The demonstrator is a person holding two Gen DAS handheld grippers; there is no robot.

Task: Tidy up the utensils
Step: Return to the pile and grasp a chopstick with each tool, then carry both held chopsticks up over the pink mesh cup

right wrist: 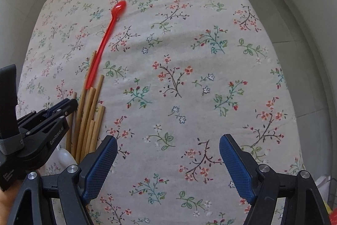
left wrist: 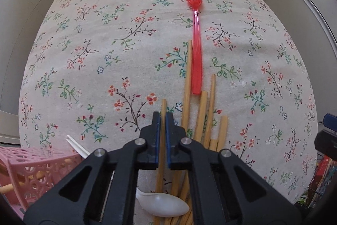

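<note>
My left gripper (left wrist: 163,117) is shut on a wooden chopstick (left wrist: 162,107), the leftmost of a bundle of several chopsticks (left wrist: 202,117) on the flowered cloth. A red plastic spoon (left wrist: 197,45) lies just beyond the bundle, bowl pointing away. A white plastic spoon (left wrist: 166,206) lies under the gripper. In the right wrist view the chopsticks (right wrist: 88,119) and red spoon (right wrist: 105,41) are at the left, with the left gripper (right wrist: 69,105) on them. My right gripper (right wrist: 168,153) is open and empty above bare cloth.
A pink perforated basket (left wrist: 31,174) sits at the lower left holding some chopsticks, with a white utensil handle (left wrist: 75,146) sticking out. The flowered tablecloth (right wrist: 189,56) covers the table; tiled floor surrounds it. Coloured clutter (left wrist: 322,174) lies at the right edge.
</note>
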